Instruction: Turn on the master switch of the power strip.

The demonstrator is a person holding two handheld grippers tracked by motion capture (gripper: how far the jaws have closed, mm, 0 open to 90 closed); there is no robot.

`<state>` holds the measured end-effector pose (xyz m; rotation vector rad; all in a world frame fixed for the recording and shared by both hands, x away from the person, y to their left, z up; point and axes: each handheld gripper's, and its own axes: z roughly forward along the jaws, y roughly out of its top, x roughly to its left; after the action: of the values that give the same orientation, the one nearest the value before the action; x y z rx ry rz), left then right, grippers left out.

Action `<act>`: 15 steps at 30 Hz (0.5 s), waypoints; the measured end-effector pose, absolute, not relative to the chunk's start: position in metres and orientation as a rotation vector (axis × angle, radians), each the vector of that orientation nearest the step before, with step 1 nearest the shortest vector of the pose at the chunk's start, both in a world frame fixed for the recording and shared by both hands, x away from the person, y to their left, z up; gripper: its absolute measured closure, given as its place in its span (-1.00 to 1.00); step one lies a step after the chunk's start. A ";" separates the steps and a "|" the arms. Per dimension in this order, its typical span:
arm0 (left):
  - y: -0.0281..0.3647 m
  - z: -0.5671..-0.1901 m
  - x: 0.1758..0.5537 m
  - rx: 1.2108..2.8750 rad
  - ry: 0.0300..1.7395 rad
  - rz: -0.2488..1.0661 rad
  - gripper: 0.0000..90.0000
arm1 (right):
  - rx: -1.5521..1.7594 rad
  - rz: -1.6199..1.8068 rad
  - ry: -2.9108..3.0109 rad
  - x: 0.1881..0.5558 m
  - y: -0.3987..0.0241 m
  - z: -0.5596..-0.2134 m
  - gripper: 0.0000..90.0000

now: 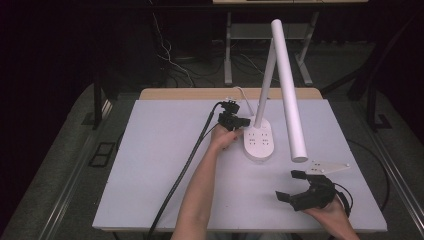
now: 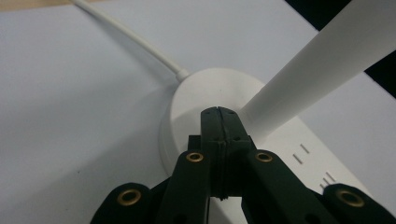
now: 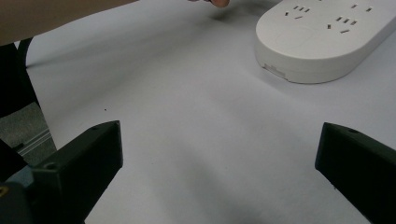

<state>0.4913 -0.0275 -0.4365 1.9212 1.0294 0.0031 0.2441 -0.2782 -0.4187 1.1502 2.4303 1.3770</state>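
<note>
A white desk lamp stands on the table; its oval base (image 1: 260,142) carries socket slots, and a slanted stem (image 1: 265,82) holds up the long tube head (image 1: 289,90). My left gripper (image 1: 247,121) is shut with nothing between its jaws. In the left gripper view its closed tips (image 2: 219,113) sit over the rear of the base (image 2: 191,98), right beside the foot of the stem (image 2: 322,65). Whether they touch the base I cannot tell. My right gripper (image 1: 289,185) is open above the table's front right, and the base (image 3: 322,39) lies ahead of its spread jaws (image 3: 219,144).
The lamp's white cord (image 2: 130,37) runs off the rear of the base toward the table's back edge. A black cable (image 1: 185,170) trails from the left gripper across the white tabletop (image 1: 150,165) to the front edge. The left forearm (image 3: 56,14) crosses the middle of the table.
</note>
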 end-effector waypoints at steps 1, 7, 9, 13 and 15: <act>-0.026 -0.437 0.492 1.928 1.012 0.011 1.00 | 1.151 1.379 2.429 0.244 -0.278 -0.419 -0.99; -0.017 -0.438 0.490 1.890 1.020 -0.002 1.00 | 1.152 1.378 2.429 0.245 -0.279 -0.419 -0.99; -0.010 -0.437 0.488 1.885 1.004 -0.009 1.00 | 1.152 1.378 2.428 0.245 -0.279 -0.419 -0.99; 0.002 -0.431 0.486 1.864 0.975 0.002 1.00 | 1.158 1.375 2.432 0.245 -0.278 -0.419 -0.99; 0.006 -0.428 0.484 1.857 0.972 0.013 1.00 | 1.154 1.374 2.432 0.245 -0.278 -0.420 -0.99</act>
<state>0.4842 0.0058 -0.4277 1.8566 0.9724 0.0135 0.2447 -0.2782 -0.4196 1.1542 2.4322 1.3745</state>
